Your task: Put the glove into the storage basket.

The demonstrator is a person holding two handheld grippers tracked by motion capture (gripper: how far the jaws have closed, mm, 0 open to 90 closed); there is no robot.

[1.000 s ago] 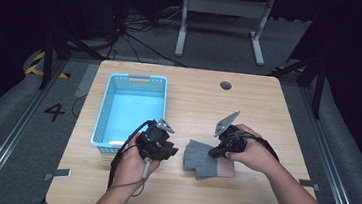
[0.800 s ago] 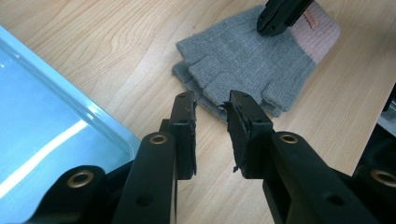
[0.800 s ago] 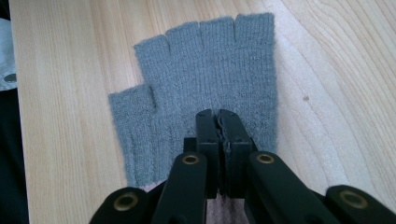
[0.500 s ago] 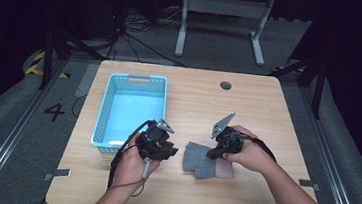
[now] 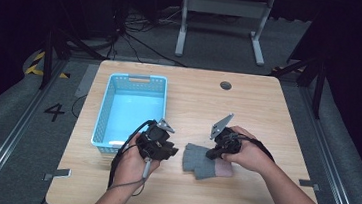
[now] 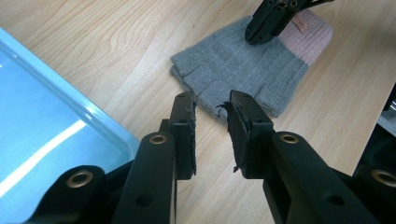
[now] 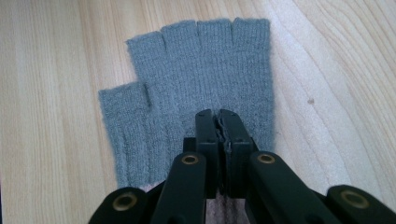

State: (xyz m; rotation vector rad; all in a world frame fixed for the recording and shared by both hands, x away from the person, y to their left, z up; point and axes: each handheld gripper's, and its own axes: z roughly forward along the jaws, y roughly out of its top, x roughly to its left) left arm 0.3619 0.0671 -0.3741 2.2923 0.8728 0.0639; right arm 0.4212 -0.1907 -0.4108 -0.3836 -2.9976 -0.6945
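The grey fingerless glove [image 5: 204, 162] lies flat on the worktop [image 5: 268, 110], just right of the blue basket [image 5: 130, 109]. Since a second ago almost nothing has changed: the glove is in the same place. The right gripper [image 7: 221, 122] has its fingers closed and presses near the pink cuff, so I think the lifting is not begun. The left gripper [image 6: 211, 108] hovers partly open by the glove's edge, holding nothing. The basket looks empty.
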